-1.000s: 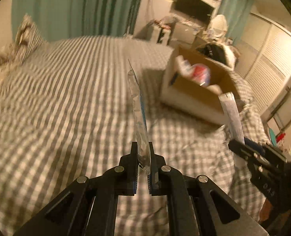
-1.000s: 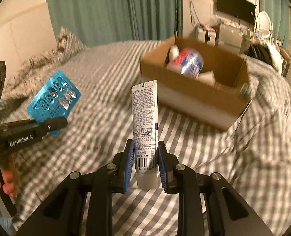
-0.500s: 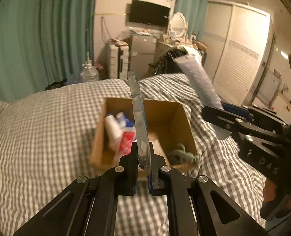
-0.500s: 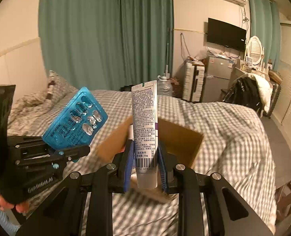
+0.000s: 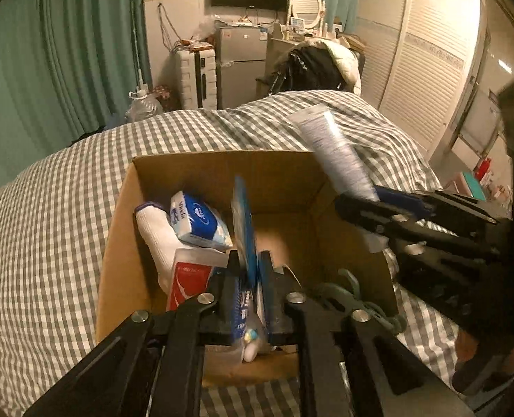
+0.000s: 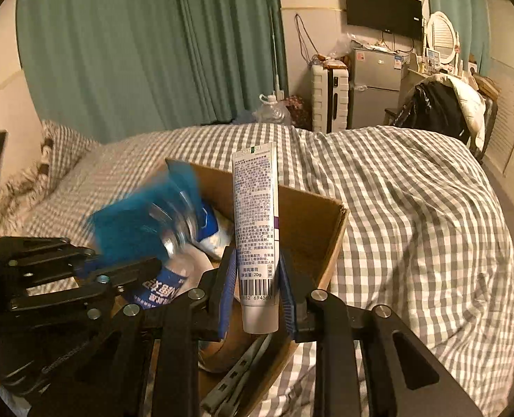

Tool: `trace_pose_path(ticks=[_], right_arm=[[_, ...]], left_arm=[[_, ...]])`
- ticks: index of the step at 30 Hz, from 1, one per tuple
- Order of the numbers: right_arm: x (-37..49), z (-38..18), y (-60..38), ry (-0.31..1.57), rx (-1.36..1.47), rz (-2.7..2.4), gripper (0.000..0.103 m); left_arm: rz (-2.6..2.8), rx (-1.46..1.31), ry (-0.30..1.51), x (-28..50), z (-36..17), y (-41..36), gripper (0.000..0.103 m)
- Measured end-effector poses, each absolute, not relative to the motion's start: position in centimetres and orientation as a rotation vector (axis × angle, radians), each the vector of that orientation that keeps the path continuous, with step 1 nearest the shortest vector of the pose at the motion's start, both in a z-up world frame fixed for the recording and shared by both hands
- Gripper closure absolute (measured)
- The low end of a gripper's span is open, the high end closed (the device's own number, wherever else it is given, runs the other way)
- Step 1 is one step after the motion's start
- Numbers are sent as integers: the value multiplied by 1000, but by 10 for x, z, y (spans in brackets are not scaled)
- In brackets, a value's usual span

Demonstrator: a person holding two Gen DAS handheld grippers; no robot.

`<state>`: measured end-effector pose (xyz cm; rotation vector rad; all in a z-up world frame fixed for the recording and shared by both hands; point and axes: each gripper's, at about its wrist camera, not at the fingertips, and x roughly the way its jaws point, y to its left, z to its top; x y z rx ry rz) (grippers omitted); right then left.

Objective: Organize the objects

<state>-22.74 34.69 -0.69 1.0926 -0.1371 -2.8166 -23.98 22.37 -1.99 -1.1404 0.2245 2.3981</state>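
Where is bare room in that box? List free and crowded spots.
Free: cardboard floor at back right, between tissue pack and the right box wall. Crowded: left side, with white glove, tissue pack and red pack; a green hanger fills the near right corner.

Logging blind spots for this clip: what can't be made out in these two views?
- Blister pack: motion-blurred in the right wrist view, edge-on in the left; print unreadable.
- Cardboard box floor: hidden by the left gripper.
- Tube front: only the back label faces the right wrist view, held in the right gripper.
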Motion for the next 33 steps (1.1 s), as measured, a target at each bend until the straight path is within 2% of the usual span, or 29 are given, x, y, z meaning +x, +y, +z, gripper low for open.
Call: trace_pose_path(ticks=[1,2,4,9,11,14,24,33], right_arm=[[-226,-4,350,-151,1080,-2825,77],[-226,0,351,-161,1070,-2837,67],[-217,11,356,-185,1033,-2875,52],[-190,44,358,-213,991,-2924,45],[-172,64,355,-206,976,-2955,39],[-141,95,348,-192,926,-2997,27],[-32,178,293,-89,641,-3132,1],[8,189,235,98,449,-3174,0]], left_arm=[[2405,-1145,216,-241,-19,221,67],[2424,-1144,201,-239,-15,217,41],[2450,-1118,174,-230,-7,209,21],[2511,-1051,188,-204,35,193,19],[2543,-1010,188,-191,55,183,8],[2604,-907,175,-165,88,161,0],[2765,-645,183,-81,158,91,0],[2891,-436,142,-34,167,66,0]])
